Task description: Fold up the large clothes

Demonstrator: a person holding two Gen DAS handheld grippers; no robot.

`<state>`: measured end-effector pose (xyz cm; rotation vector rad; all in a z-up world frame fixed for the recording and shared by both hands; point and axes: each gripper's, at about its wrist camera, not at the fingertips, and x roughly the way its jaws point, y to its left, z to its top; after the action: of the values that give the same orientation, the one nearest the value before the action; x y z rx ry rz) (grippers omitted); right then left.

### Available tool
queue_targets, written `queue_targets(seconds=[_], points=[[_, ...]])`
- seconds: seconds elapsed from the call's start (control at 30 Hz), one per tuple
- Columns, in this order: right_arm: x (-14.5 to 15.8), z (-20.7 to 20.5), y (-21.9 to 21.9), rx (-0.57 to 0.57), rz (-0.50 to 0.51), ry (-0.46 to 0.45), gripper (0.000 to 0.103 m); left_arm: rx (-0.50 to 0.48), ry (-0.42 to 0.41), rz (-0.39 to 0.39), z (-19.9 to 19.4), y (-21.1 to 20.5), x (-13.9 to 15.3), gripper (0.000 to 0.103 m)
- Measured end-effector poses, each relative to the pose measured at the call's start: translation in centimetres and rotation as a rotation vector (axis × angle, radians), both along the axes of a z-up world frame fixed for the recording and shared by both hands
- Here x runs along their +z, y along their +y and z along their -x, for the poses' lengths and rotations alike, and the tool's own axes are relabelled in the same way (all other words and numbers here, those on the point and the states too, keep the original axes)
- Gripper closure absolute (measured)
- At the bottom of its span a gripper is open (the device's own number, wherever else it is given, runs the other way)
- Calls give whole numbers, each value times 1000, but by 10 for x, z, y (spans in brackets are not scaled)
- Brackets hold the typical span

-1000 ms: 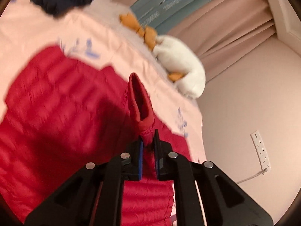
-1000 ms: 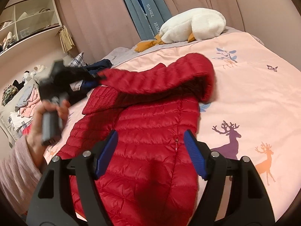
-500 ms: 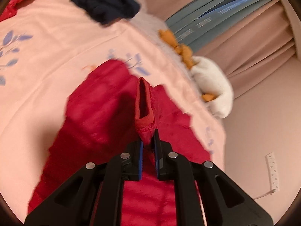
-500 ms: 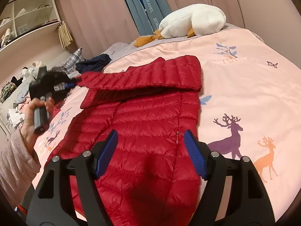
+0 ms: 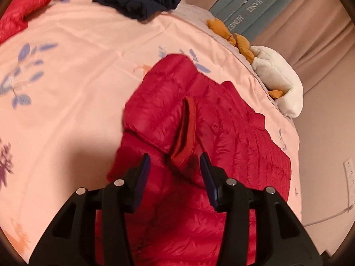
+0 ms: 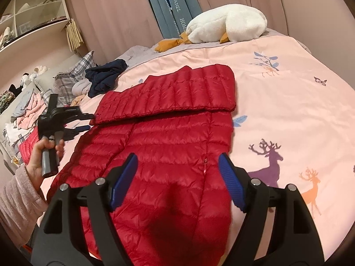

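Observation:
A red quilted down jacket (image 6: 168,141) lies flat on the pink bedspread (image 6: 288,102). One sleeve (image 6: 173,93) lies folded straight across its upper part. In the left wrist view the jacket (image 5: 233,146) fills the middle, with the sleeve cuff (image 5: 185,130) just ahead of the fingers. My left gripper (image 5: 175,166) is open and empty, right above the cuff; it also shows in the right wrist view (image 6: 73,119) at the jacket's left edge. My right gripper (image 6: 177,173) is open and empty, hovering over the jacket's lower part.
A white plush goose (image 6: 226,24) lies at the head of the bed by the curtains (image 6: 173,6). A dark navy garment (image 6: 104,75) is bunched at the far left of the bed. Piled clothes (image 6: 24,110) and shelves (image 6: 33,22) stand left. A second red garment (image 5: 20,11) lies near the bed edge.
My left gripper carried the sleeve cuff across the jacket to the left, laid it down and opened. The sleeve now lies flat. My right gripper stayed open and barely moved.

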<state>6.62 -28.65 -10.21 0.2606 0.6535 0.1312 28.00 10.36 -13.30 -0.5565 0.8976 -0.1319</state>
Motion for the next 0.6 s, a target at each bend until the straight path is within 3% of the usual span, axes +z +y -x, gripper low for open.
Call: queue_targets(seconds=[0.3,0.43,0.6], points=[[18,-69,-10,-5,57,5,28,-198,-121,-229,-12,-63,36,56],[23,-116,1,13,87,25,40,-255,-122,-299,-24,-91,31,56],[17,-172,21,20,152,63,42,-314,-99,-422,-31,-113,13,56]])
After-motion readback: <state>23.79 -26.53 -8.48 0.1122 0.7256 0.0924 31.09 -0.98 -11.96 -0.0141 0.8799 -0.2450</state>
